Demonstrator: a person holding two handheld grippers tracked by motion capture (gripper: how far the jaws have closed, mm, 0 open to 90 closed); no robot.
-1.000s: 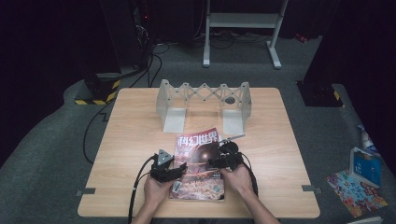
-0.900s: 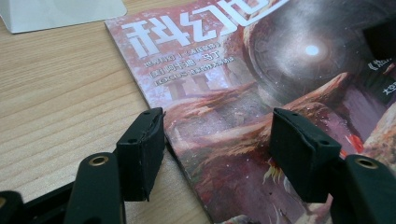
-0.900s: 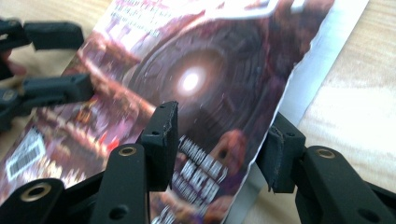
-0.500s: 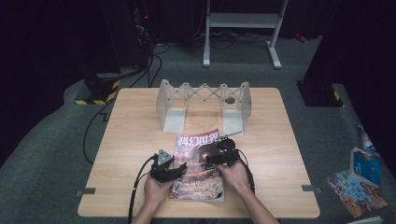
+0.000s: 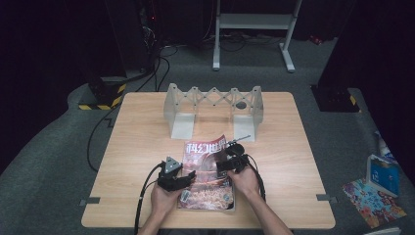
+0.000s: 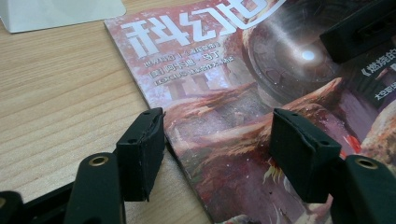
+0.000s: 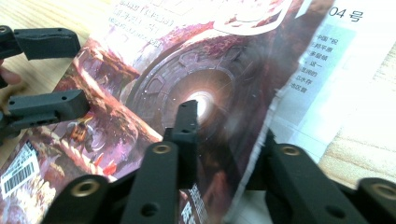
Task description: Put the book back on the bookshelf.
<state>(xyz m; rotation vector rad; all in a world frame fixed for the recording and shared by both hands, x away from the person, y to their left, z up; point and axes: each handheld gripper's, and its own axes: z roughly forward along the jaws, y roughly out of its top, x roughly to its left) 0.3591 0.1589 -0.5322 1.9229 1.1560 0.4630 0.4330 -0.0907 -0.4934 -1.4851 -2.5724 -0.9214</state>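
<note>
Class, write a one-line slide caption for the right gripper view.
Right gripper jaws pinch the lifted cover edge of the magazine, baring a white inside page.

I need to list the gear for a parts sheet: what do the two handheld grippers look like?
Both are black. The left gripper carries a grey three-cornered plate on top; a black cable trails from it. The right gripper trails a cable too. Jaws are flat bars with brass-coloured rivets and ribbed pads. Forearms are bare.
</note>
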